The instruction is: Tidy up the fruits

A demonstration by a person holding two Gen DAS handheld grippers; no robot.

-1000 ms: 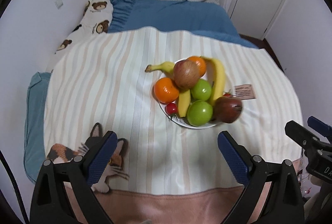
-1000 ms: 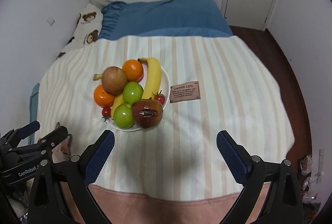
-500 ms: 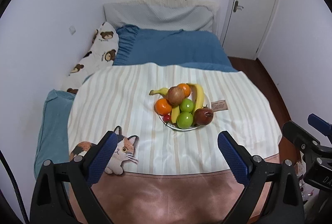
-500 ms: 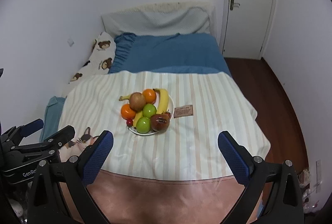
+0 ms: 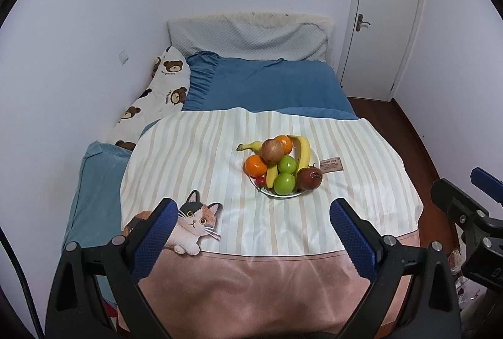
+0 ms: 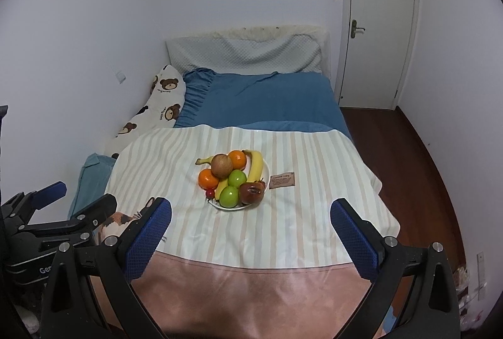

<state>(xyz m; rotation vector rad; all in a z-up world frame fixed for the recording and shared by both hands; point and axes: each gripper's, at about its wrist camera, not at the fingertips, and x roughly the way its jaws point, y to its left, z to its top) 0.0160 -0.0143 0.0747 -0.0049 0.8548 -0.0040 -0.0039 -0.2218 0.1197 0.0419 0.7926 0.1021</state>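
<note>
A white plate (image 5: 315,161) (image 6: 267,174) heaped with fruit sits on a striped cloth on the bed. On it lie two oranges (image 5: 255,165), a brownish apple (image 5: 272,150) on top, two green apples (image 5: 284,183), bananas (image 5: 303,152), a dark red fruit (image 5: 310,178) at the right rim and a small red cherry tomato (image 5: 260,181). My left gripper (image 5: 253,218) is open and empty, well back from the plate. My right gripper (image 6: 251,216) is likewise open with nothing in it, also far from the plate.
The striped cloth (image 5: 201,156) has a cat picture (image 5: 191,221) near its front left corner and a small brown label (image 5: 330,165) right of the plate. Blue bedding (image 5: 267,84), a bear-print pillow (image 5: 157,97) and a white door (image 5: 386,15) lie beyond. Wooden floor (image 6: 408,156) runs along the right.
Both grippers have pulled back and up from the plate, so the fruit looks much smaller and farther off. Both stay open; the fruit has not moved.
</note>
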